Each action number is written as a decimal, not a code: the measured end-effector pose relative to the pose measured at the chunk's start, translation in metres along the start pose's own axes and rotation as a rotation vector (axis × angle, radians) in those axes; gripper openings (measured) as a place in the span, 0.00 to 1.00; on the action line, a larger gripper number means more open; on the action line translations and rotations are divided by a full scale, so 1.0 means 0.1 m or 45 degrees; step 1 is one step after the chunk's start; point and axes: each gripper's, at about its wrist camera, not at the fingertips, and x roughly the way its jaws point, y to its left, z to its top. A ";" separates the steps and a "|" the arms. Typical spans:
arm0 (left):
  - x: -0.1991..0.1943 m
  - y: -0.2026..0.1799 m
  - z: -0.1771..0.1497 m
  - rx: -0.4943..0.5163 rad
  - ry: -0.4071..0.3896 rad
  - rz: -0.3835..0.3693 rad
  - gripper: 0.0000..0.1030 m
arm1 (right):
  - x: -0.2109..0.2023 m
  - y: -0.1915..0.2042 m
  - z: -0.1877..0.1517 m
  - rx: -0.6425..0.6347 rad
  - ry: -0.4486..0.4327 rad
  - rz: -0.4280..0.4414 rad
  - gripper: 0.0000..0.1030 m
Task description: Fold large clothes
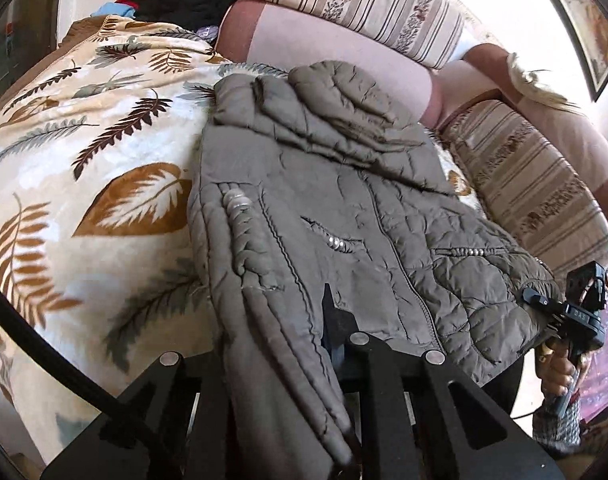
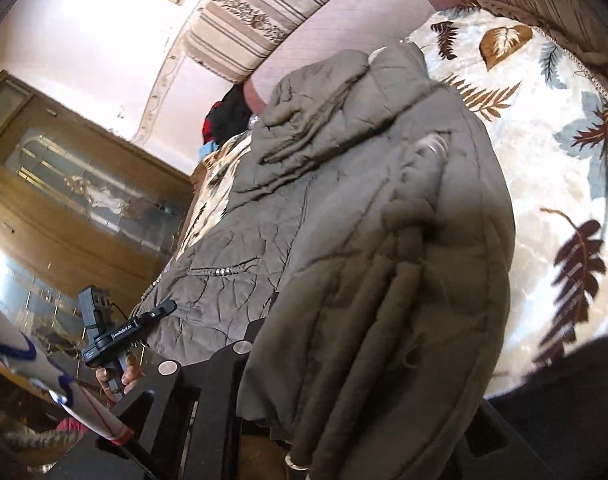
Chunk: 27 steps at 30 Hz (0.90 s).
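Left wrist view: finds jacket (image 1: 343,208) lying front-up on leaf-print blanket (image 1: 104,160) over the sofa (image 1: 523,184), a sleeve laid inward along the body; judges the fold early, body not yet doubled over. Sees left tongs (image 1: 304,320) nearly closed, sleeve and hem bunched between them. Notes right tongs (image 1: 537,300) at the far hem corner, apparently clenched on it. Right wrist view: shows right tongs (image 2: 288,320) buried under draped sleeve fabric, gap hidden; shows left tongs (image 2: 162,308) pinched on the jacket (image 2: 304,220) hem edge.
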 end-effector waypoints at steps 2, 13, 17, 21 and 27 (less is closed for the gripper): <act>-0.03 0.01 -0.06 -0.006 0.009 0.033 0.14 | -0.08 -0.02 0.00 -0.008 0.006 -0.017 0.19; -0.08 0.00 0.65 -0.099 -0.076 0.035 0.16 | -0.02 0.35 0.60 -0.068 -0.051 -0.065 0.19; 0.00 -0.01 1.03 -0.129 -0.103 0.055 0.17 | 0.04 0.44 0.92 -0.074 -0.094 -0.090 0.19; 0.12 -0.06 1.41 -0.129 -0.133 0.096 0.17 | 0.16 0.49 1.30 -0.080 -0.126 -0.140 0.19; 0.47 -0.01 2.03 -0.165 -0.144 0.176 0.18 | 0.44 0.52 1.96 -0.063 -0.174 -0.227 0.20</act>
